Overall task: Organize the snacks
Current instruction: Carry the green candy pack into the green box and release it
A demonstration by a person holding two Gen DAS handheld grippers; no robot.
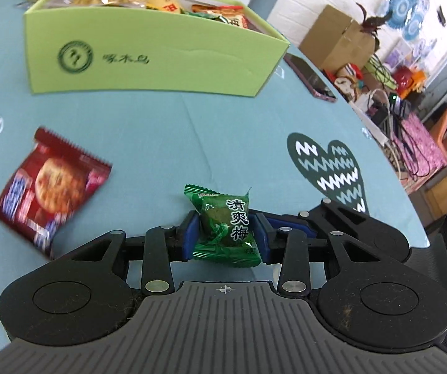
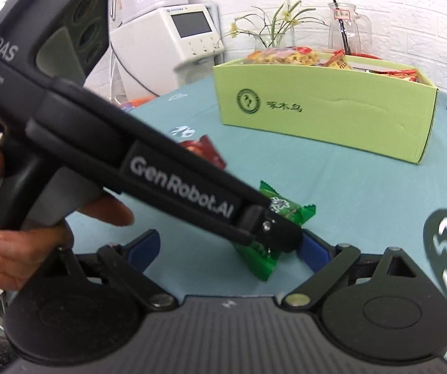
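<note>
Left gripper (image 1: 227, 233) clamps the green candy packet (image 1: 225, 227) — dead centre; red packet (image 1: 49, 187) at nine o'clock — right gripper (image 2: 229, 249) spread wide.

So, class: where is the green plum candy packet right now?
The green plum candy packet sits low in the left wrist view, pinched by the left gripper, above the teal tablecloth, near the red cookie packet.

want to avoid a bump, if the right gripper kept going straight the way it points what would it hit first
Most likely the left gripper, which crosses just ahead of the open right gripper and is shut on the green candy packet. Beyond them lies bare tablecloth, then the green box. Depth is hard to judge here.
</note>
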